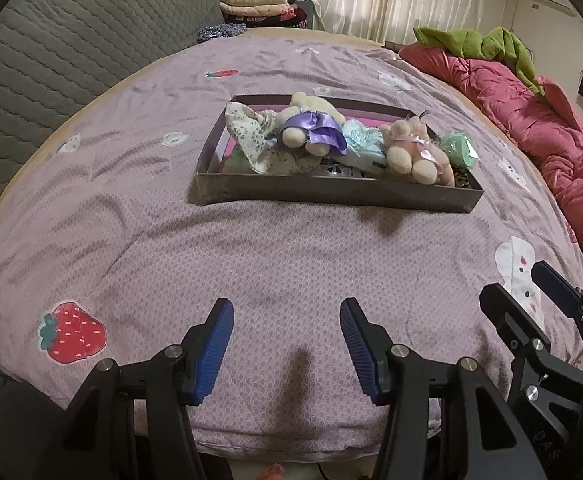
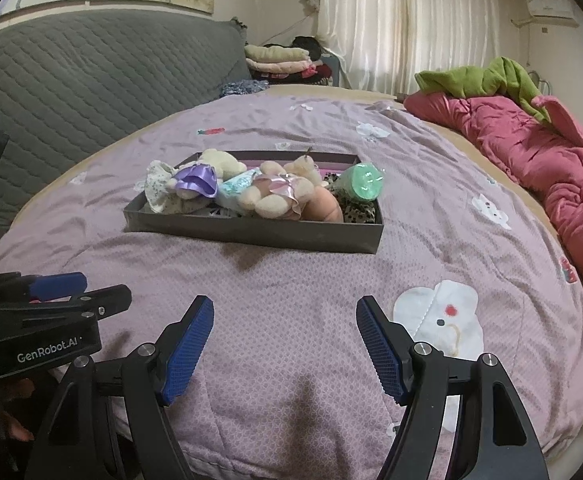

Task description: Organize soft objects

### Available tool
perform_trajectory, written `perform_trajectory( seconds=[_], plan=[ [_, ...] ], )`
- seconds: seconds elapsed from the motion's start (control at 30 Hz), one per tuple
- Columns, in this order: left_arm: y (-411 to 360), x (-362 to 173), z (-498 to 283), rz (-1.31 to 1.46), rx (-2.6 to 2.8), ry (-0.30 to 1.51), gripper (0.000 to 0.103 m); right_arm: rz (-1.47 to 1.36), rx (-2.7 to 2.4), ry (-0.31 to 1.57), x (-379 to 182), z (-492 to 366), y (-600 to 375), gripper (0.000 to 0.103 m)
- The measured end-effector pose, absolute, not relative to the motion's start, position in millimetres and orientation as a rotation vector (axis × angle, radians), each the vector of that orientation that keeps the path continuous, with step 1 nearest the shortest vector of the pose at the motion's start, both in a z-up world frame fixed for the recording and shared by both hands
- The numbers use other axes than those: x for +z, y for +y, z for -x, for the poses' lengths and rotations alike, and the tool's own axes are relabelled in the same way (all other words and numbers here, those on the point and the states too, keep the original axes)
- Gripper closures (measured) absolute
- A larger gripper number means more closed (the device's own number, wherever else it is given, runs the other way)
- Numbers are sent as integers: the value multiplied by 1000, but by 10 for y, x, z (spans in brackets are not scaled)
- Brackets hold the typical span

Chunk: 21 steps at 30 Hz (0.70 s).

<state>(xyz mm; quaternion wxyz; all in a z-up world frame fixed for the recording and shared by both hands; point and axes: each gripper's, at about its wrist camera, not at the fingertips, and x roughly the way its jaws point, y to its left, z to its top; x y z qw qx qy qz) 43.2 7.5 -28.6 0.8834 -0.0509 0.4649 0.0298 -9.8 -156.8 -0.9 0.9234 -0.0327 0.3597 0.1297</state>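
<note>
— What sort of place am I looking at?
— A home bedroom, from my feed: a bed (image 2: 291, 320) under a strawberry-print quilt, a grey padded headboard (image 2: 91, 72), folded clothes (image 2: 279, 60), pale curtains (image 2: 403, 24), a wall air conditioner (image 2: 549, 7).

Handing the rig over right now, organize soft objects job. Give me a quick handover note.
Left gripper: open, empty, hovering over the near part of the purple quilt.
Right gripper: open, empty, beside it at about the same height.
Dark shallow box sits mid-bed, apart from both grippers. Inside it: plush bear with purple ribbon, plush bear with pink ribbon, floral cloth, light blue packet, green round item, leopard-print piece.
Done: no soft toys seen loose on the quilt; all look boxed.
Left: probably tidying the pile, if anything.
</note>
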Motion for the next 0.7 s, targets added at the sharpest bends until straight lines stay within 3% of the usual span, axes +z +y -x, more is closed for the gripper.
perform_trajectory(
  seconds=[0.7],
  plan=[
    [41, -290, -433, 81, 70, 983, 48, 67, 283, 745, -58, 54, -1533, 28]
  ],
)
